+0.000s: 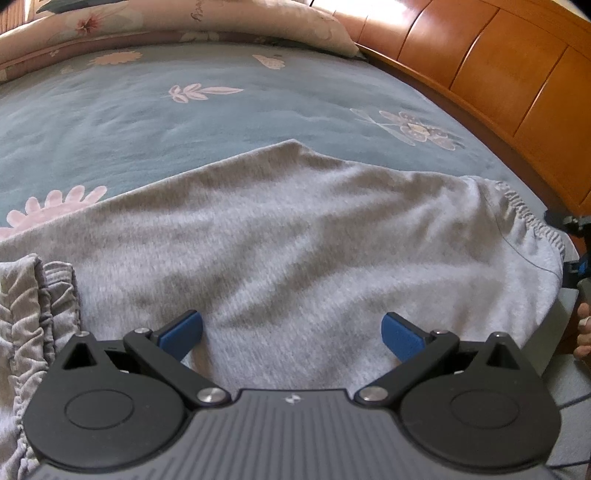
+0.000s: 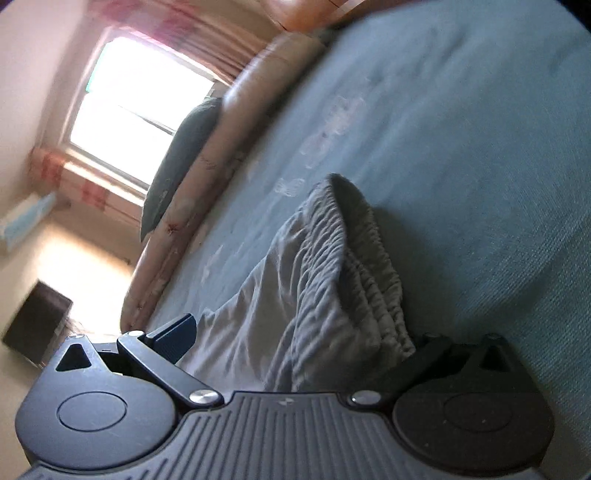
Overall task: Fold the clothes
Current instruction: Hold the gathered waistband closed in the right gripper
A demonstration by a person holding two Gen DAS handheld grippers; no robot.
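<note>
A grey knit garment (image 1: 295,236) lies spread on the blue floral bedspread (image 1: 147,122), with a gathered elastic band at its right edge (image 1: 524,218) and more gathered grey cloth at the lower left (image 1: 26,325). My left gripper (image 1: 291,336) hovers low over the garment's near part, its blue pads wide apart and nothing between them. In the tilted, blurred right wrist view, my right gripper (image 2: 295,332) stands open with the garment's elastic waistband (image 2: 354,251) bunched up between its fingers. The cloth hides the right finger.
A wooden headboard (image 1: 480,62) runs along the right side of the bed. A pink floral pillow (image 1: 221,18) lies at the far edge. A person's fingers (image 1: 583,332) show at the right border. A bright window (image 2: 140,99) and a dark box (image 2: 37,325) on the floor are in the room.
</note>
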